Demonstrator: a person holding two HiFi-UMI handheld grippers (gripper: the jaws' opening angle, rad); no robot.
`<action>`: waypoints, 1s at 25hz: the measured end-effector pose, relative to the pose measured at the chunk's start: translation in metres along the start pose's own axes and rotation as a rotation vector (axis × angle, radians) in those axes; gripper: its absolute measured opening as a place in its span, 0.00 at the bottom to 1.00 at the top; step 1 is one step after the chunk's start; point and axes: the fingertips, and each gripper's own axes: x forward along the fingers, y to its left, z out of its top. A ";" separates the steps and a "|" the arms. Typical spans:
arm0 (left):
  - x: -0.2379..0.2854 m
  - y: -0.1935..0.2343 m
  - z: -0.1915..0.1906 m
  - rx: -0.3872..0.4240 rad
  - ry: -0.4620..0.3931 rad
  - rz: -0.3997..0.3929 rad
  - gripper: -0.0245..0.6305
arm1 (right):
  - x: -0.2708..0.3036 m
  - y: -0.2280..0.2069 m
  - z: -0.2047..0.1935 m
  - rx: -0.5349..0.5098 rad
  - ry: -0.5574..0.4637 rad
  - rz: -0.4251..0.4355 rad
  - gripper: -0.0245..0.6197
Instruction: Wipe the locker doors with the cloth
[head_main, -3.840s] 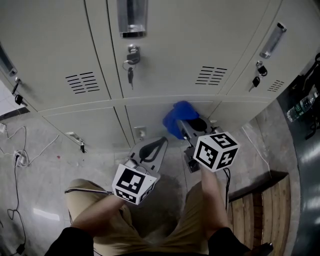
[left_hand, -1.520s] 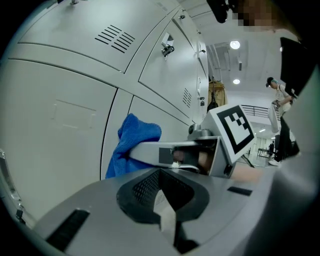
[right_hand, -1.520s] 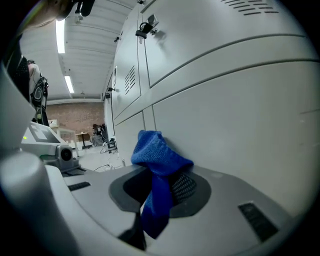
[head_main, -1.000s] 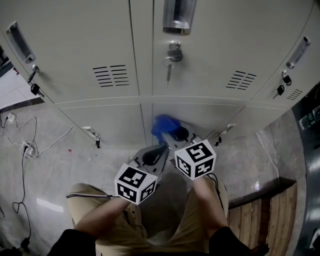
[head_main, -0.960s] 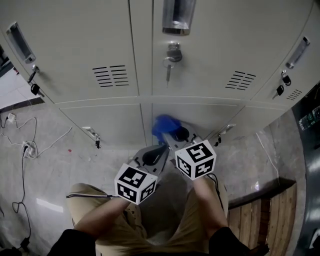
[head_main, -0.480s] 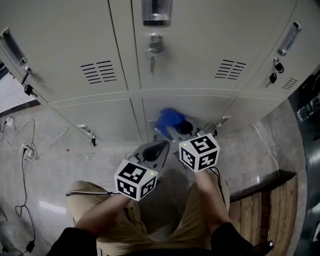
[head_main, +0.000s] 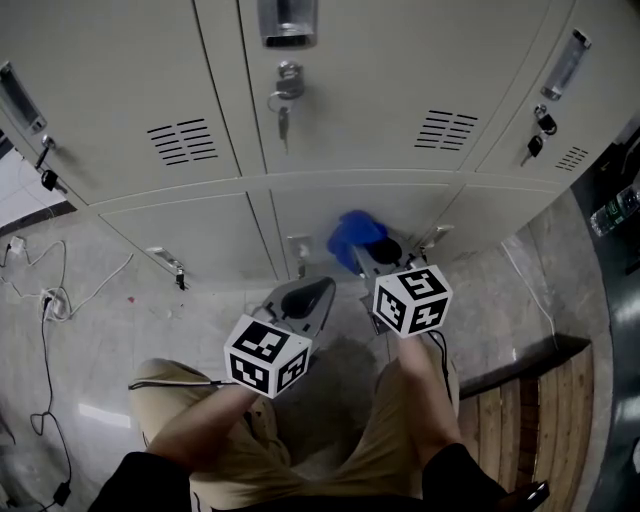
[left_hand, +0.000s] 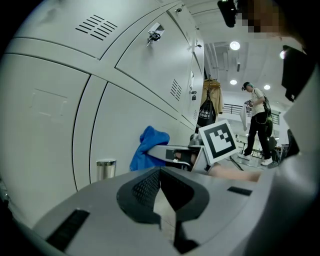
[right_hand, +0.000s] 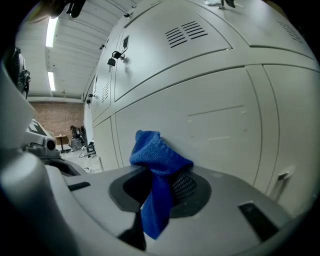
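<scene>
A blue cloth (head_main: 354, 232) is bunched against the lower middle locker door (head_main: 330, 215), with my right gripper (head_main: 368, 252) shut on it. In the right gripper view the blue cloth (right_hand: 157, 172) hangs between the jaws in front of the pale door (right_hand: 215, 125). My left gripper (head_main: 300, 297) is shut with nothing in it and points at the base of the same door, to the left of the cloth. From the left gripper view, the cloth (left_hand: 147, 150) and the right gripper's marker cube (left_hand: 218, 141) lie ahead to the right.
Pale grey lockers with vents, handles and keyed locks (head_main: 285, 95) fill the top. A small metal stud (left_hand: 105, 169) stands at the door base. Cables (head_main: 40, 300) lie on the floor at left. A wooden bench (head_main: 545, 420) is at right. A person (left_hand: 259, 122) stands far off.
The right gripper with the cloth has slid to the right along the lower door over the last second. The left gripper stayed low beside it, shut.
</scene>
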 end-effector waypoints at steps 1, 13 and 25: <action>0.000 0.000 0.000 -0.003 0.000 0.002 0.05 | -0.002 -0.004 -0.001 0.002 0.000 -0.010 0.16; 0.005 -0.012 0.003 0.005 -0.004 -0.001 0.05 | -0.034 -0.060 -0.004 0.031 -0.015 -0.137 0.16; 0.010 -0.013 0.005 0.024 -0.005 0.008 0.05 | -0.065 -0.109 -0.003 0.055 -0.033 -0.258 0.16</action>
